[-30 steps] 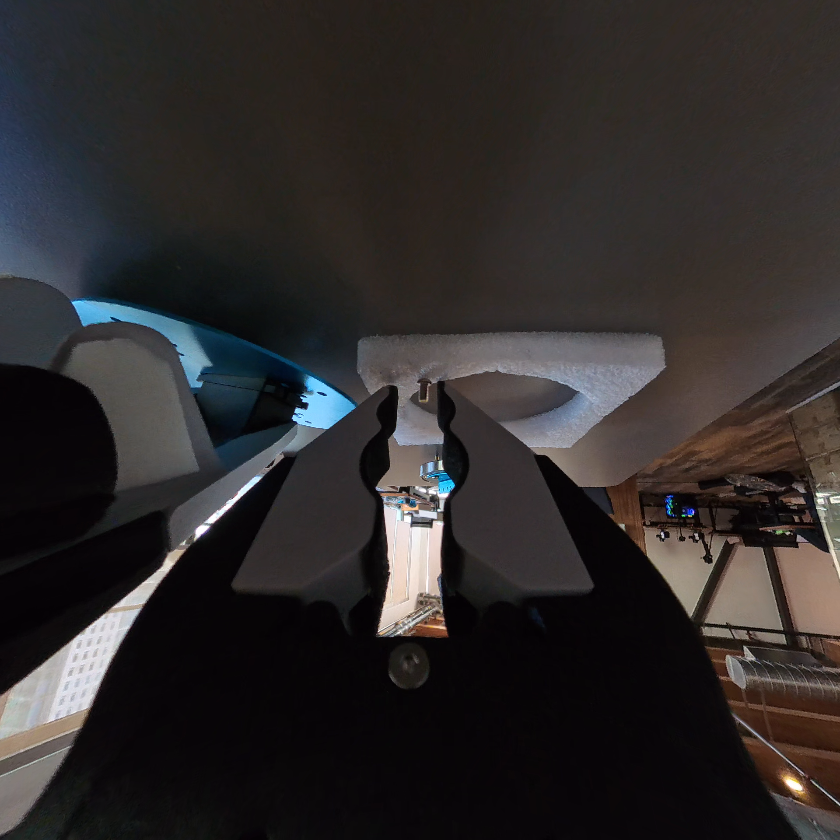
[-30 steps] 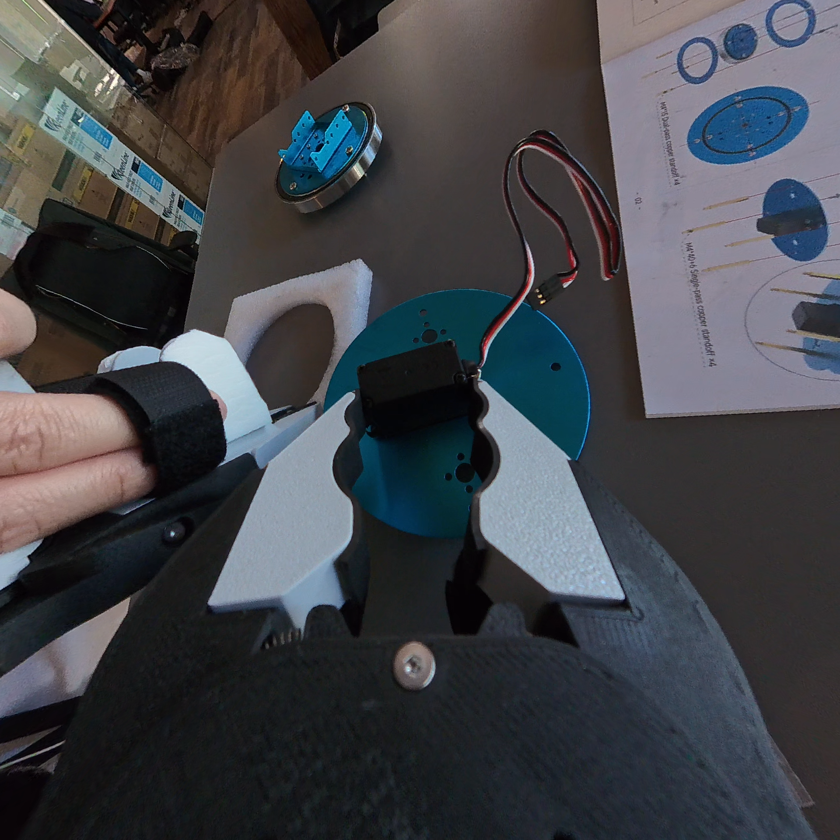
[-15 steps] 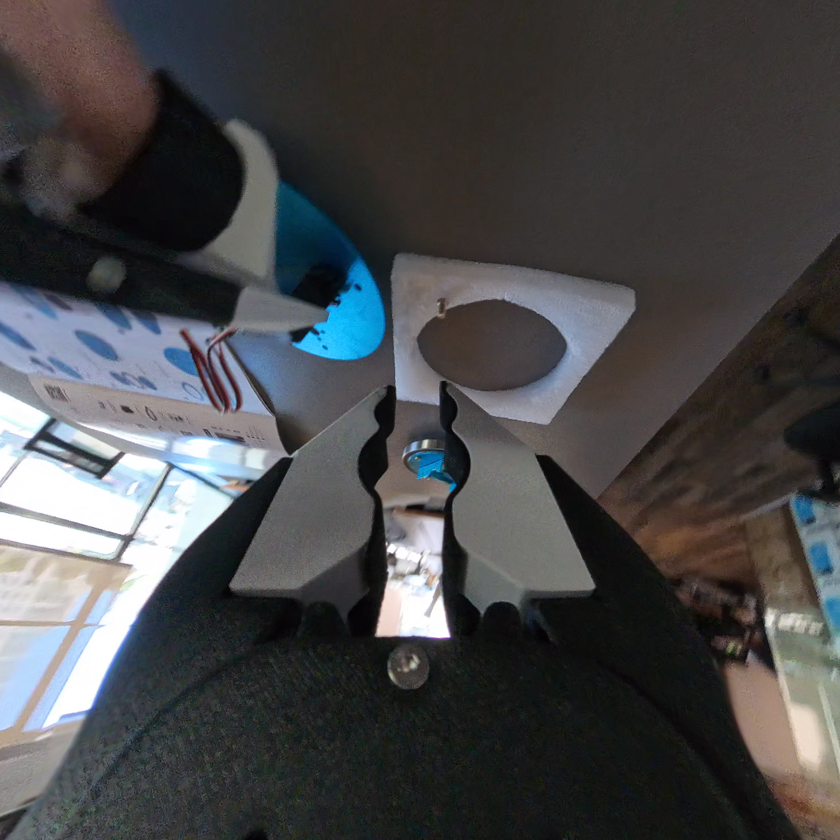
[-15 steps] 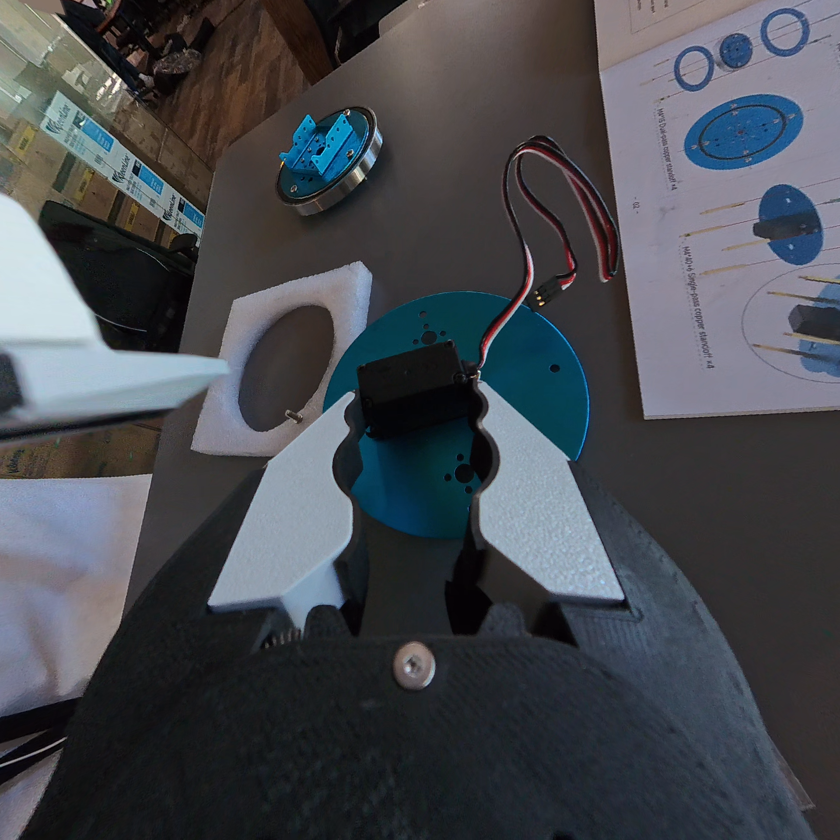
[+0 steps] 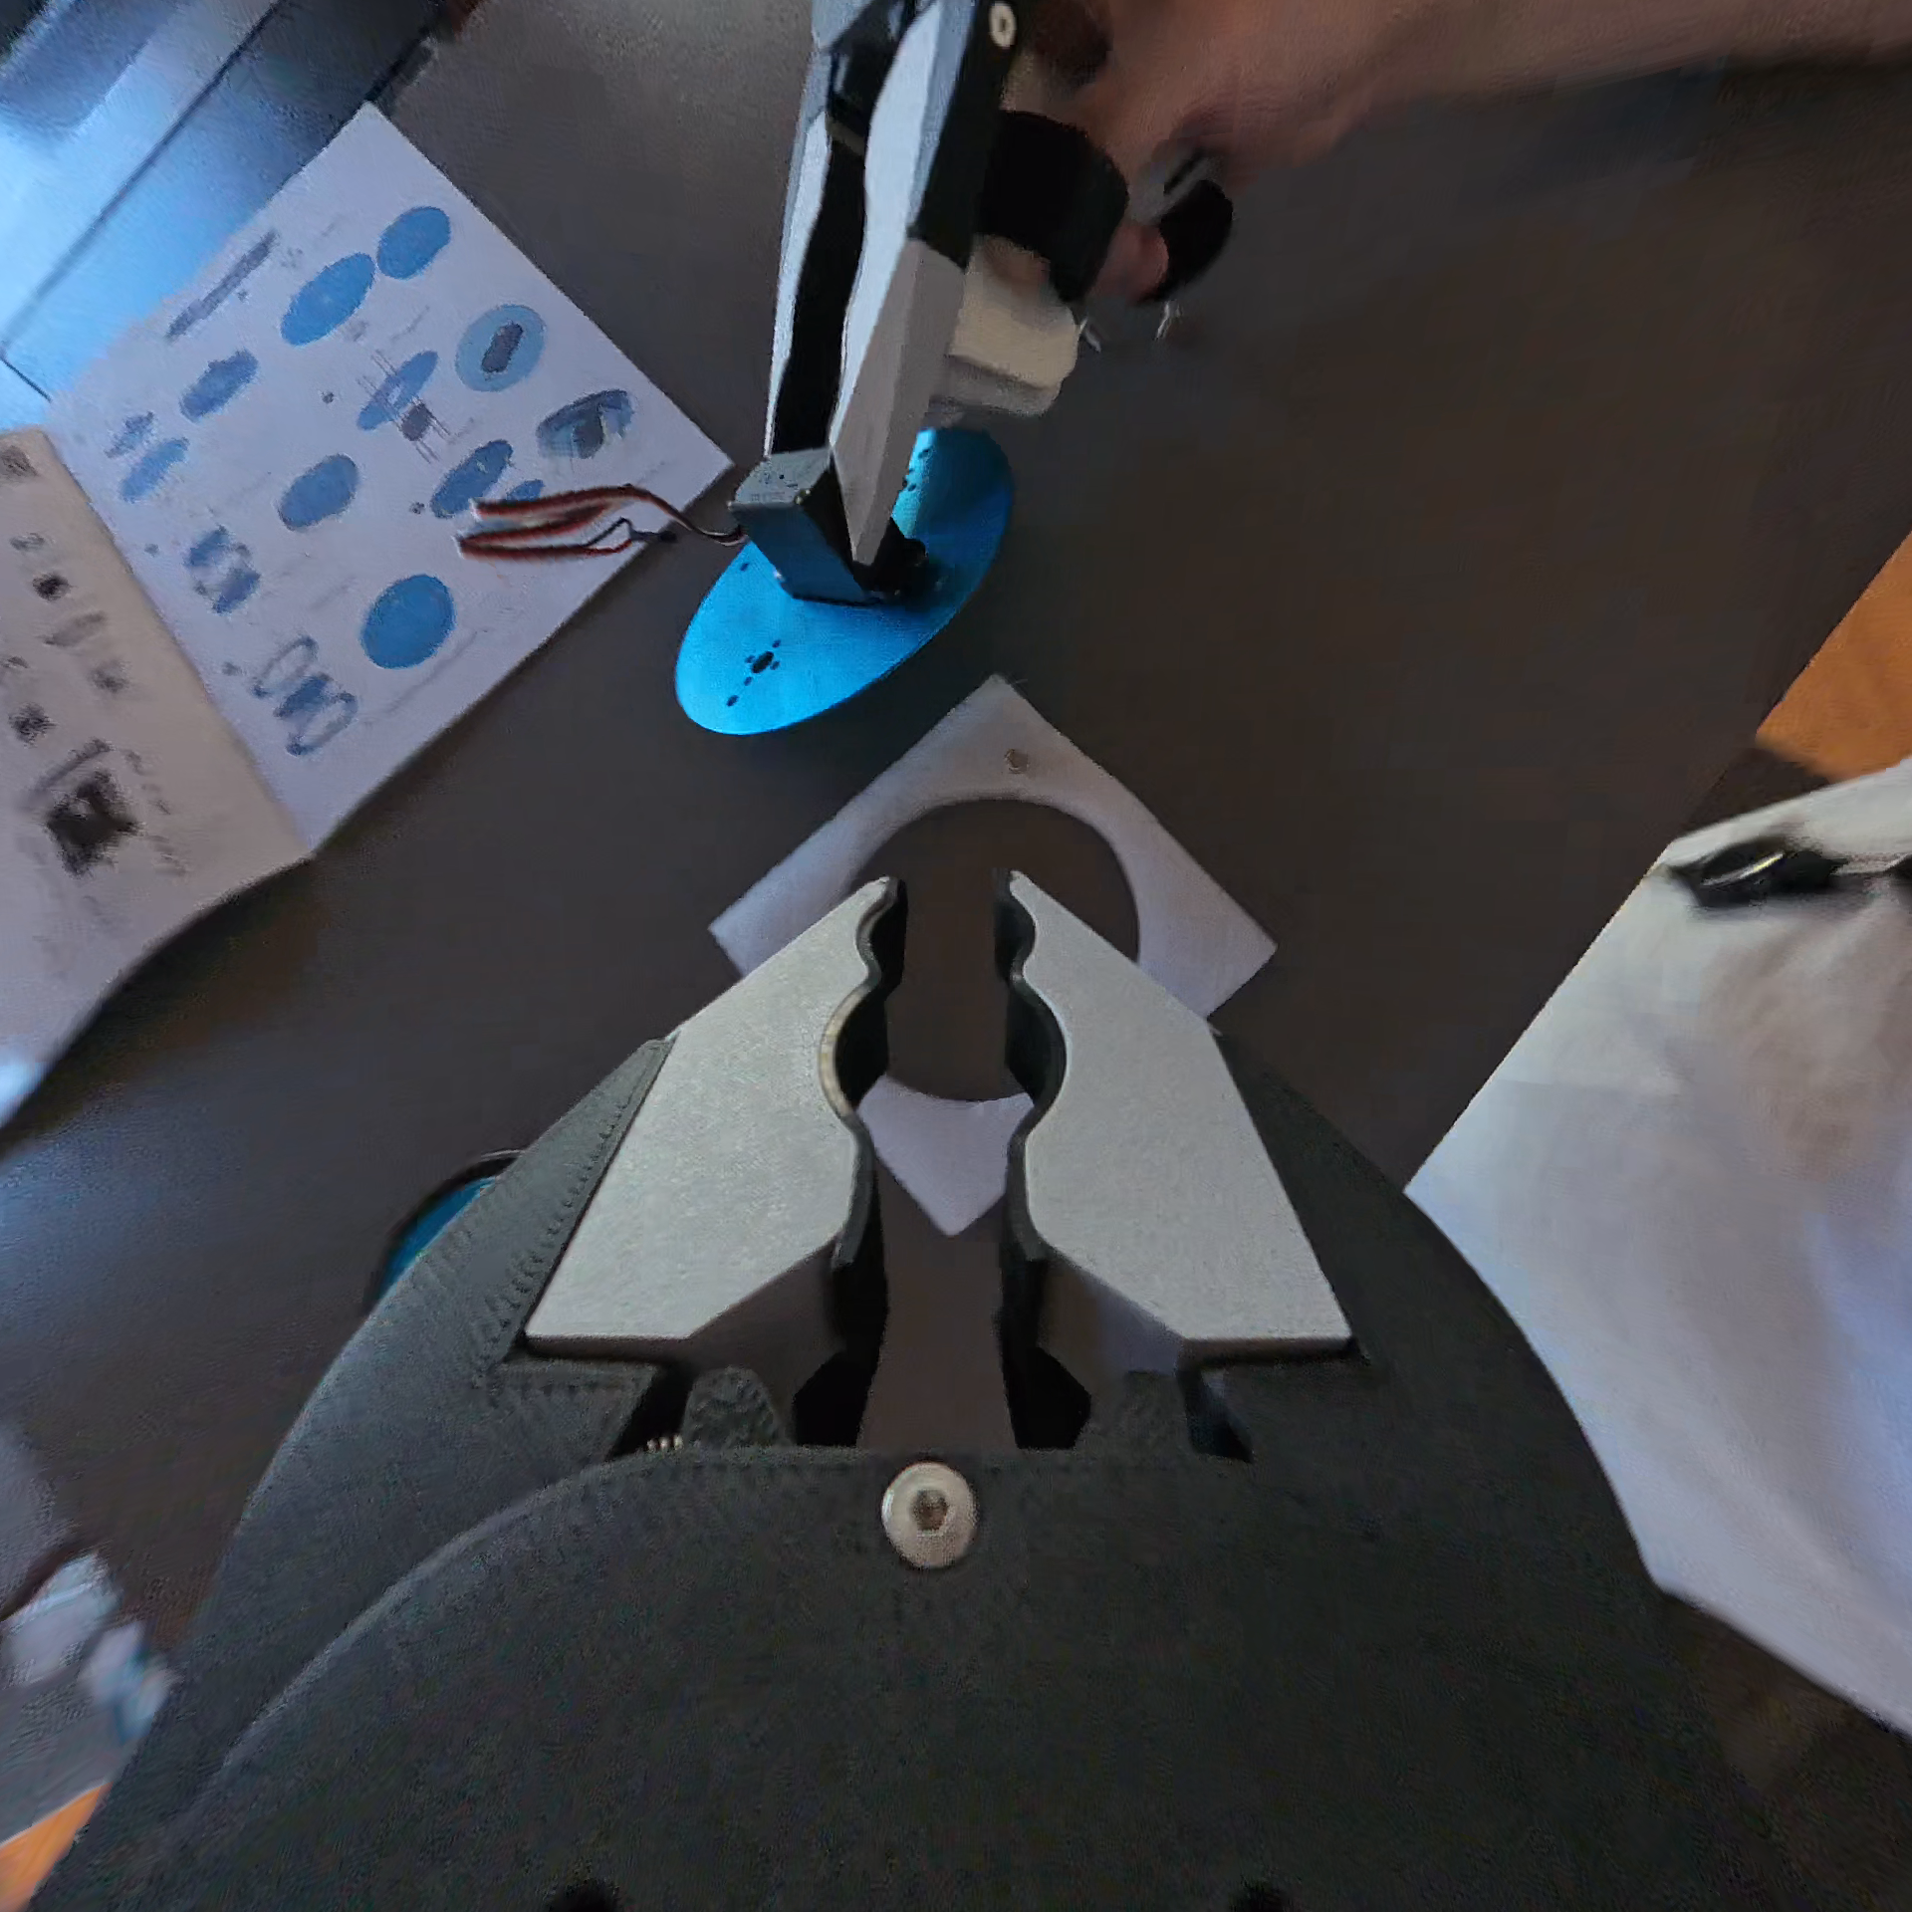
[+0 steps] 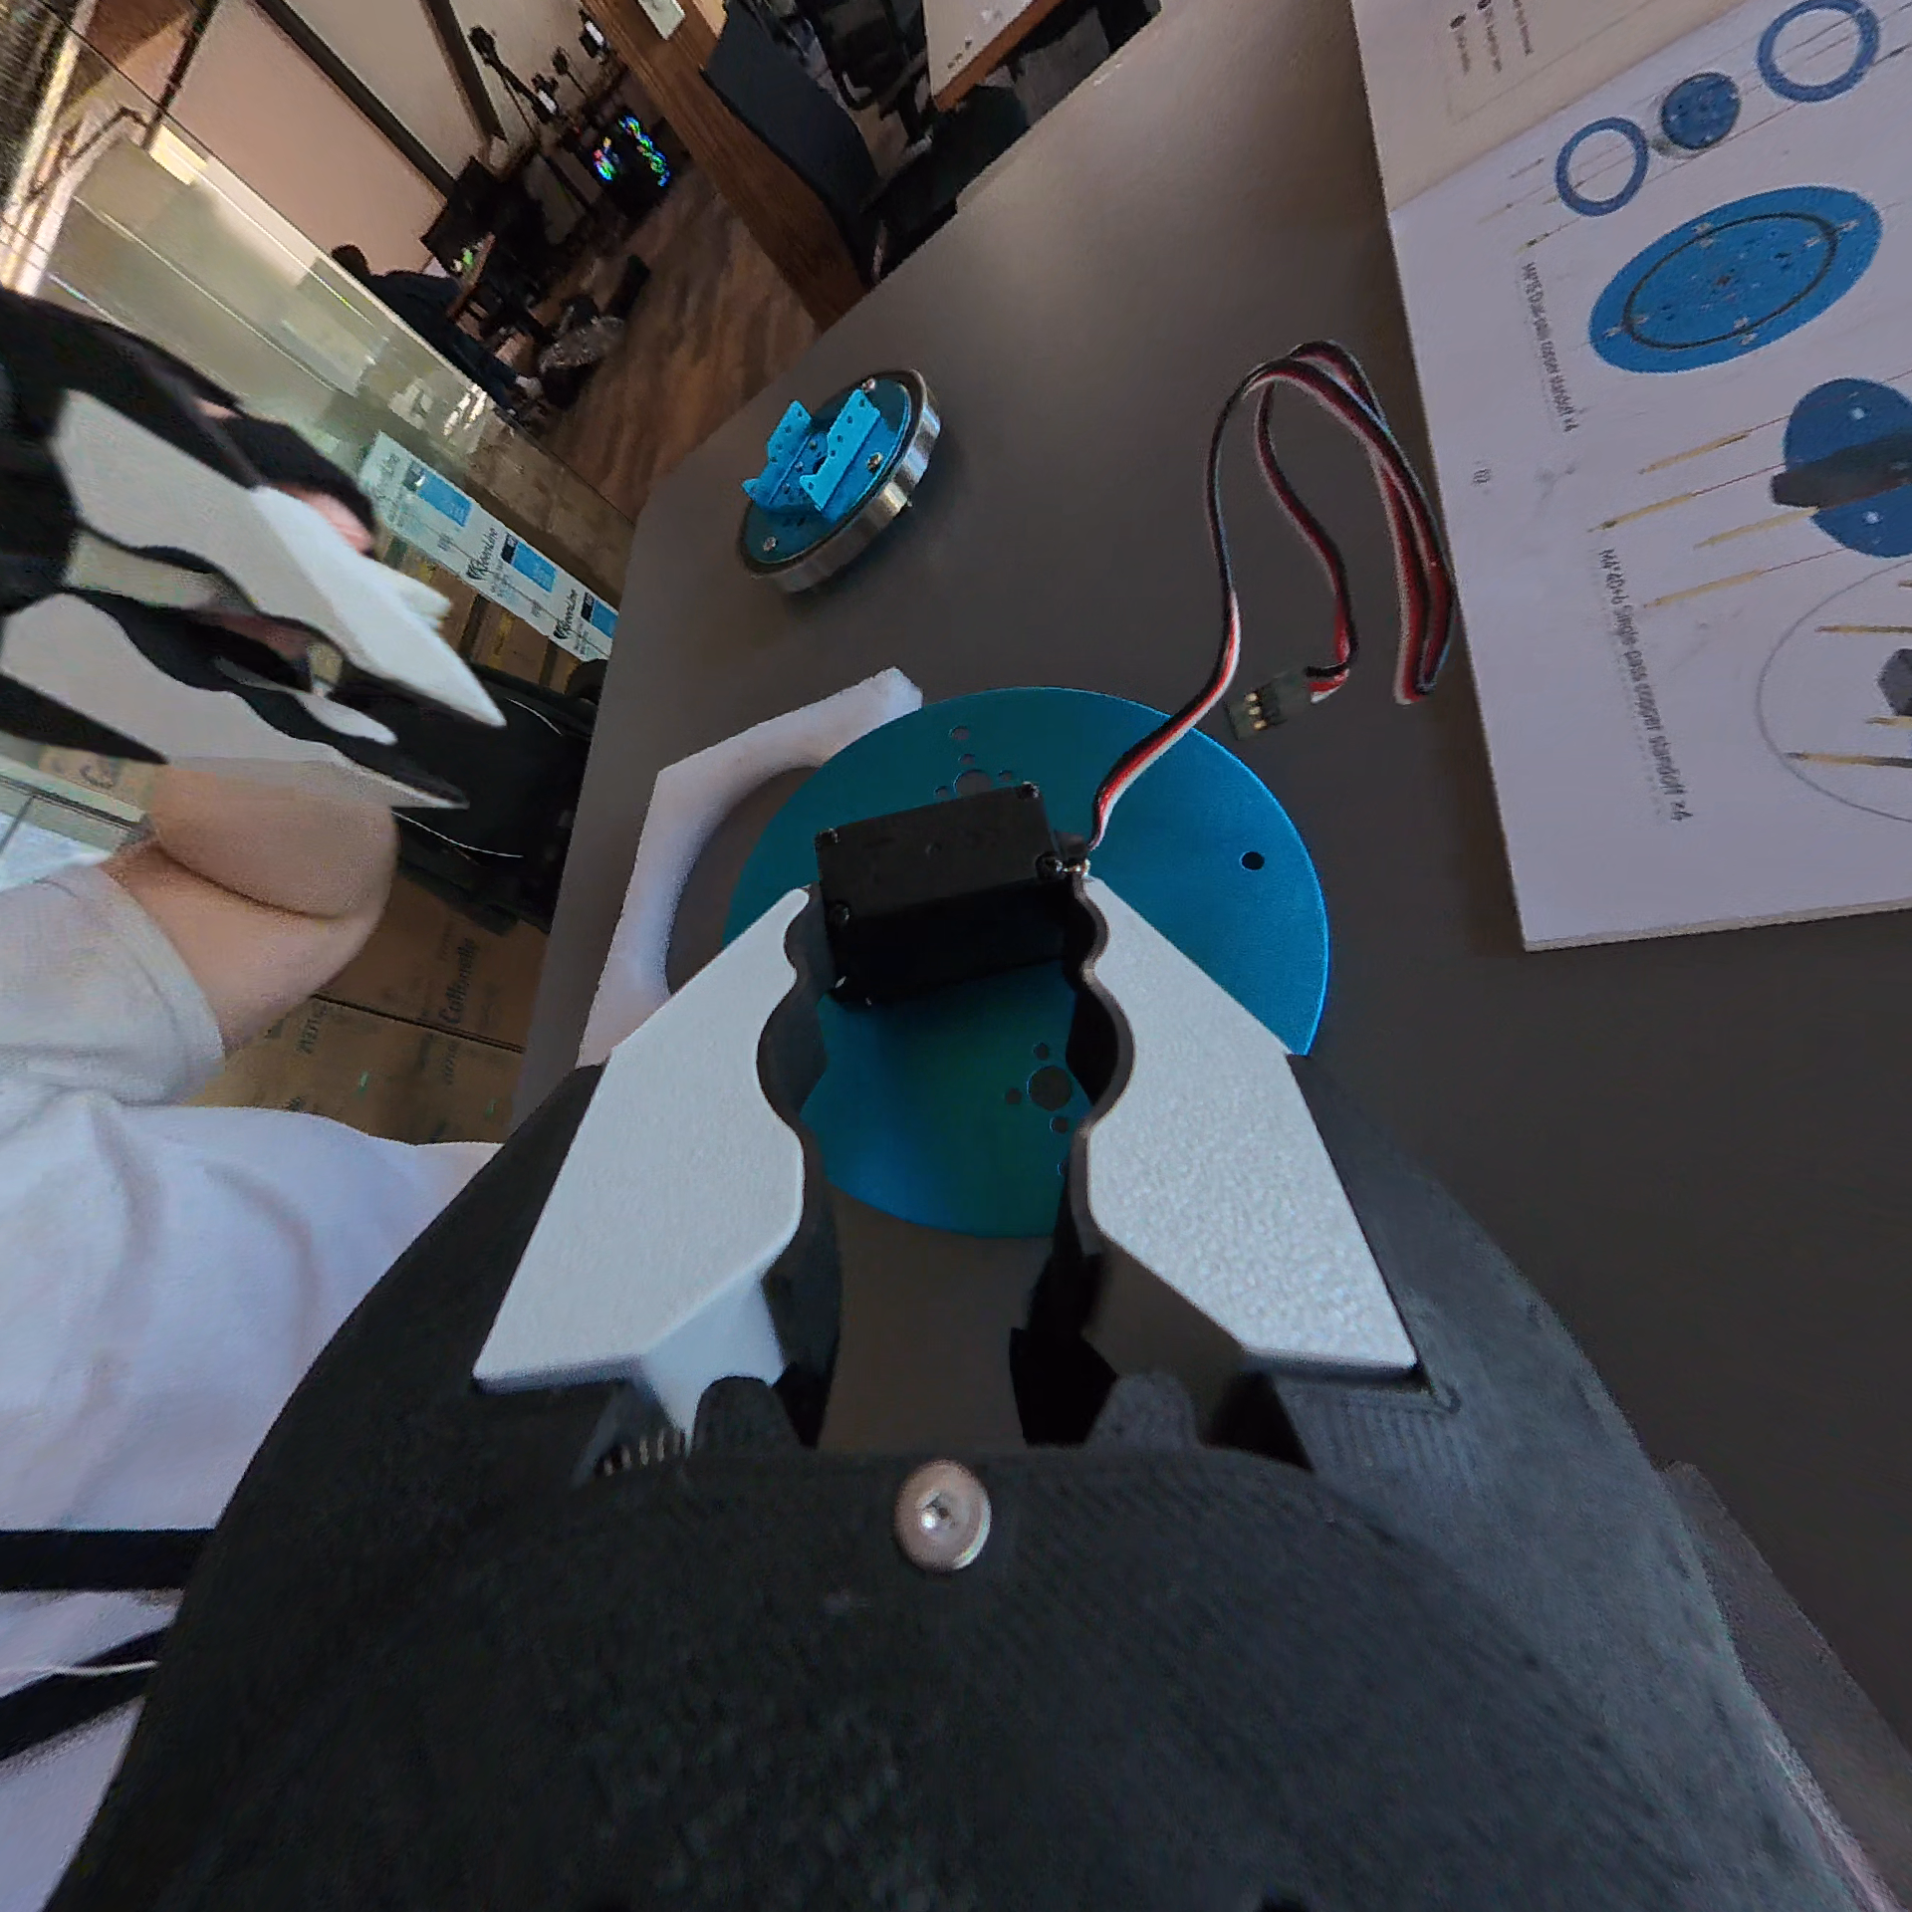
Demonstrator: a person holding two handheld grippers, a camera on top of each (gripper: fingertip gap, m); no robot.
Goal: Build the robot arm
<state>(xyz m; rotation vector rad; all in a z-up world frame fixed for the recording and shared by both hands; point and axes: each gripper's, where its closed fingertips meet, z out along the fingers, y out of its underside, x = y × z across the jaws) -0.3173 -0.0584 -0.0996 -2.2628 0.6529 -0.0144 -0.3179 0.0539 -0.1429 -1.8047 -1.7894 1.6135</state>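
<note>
On the dark grey table [image 6: 1035, 341], a blue round plate [image 6: 1190, 859] lay flat, and all other places are given from this plate. A black servo block [image 6: 936, 890] stood on the plate, near its middle, and the right gripper [image 6: 947, 910] had its two grey jaws pressed against the two sides of this block, so it held the block firmly. In the left wrist view the same right gripper [image 5: 843, 559] came down steeply onto the plate [image 5: 786, 662], with a person's hand [image 5: 1221, 114] above it. A red, white and black cable [image 6: 1335, 538] left the block at its far right corner and made a loop on the table beyond the plate, with its small plug just past the rim. A white instruction sheet [image 6: 1697, 579] with blue drawings lay to the right of the plate, apart from it.

To the left of the plate, touching its rim or slightly under it, lay a white foam square [image 5: 993, 766] with a round hole in the middle; a small metal pin [image 5: 1018, 760] stood on its corner nearest the plate. The left gripper [image 5: 950, 900] hovered above this foam, with a narrow gap between the jaws and nothing between them. Farther beyond the plate stood a metal ring with a blue bracket [image 6: 838, 481] on it, well apart.
</note>
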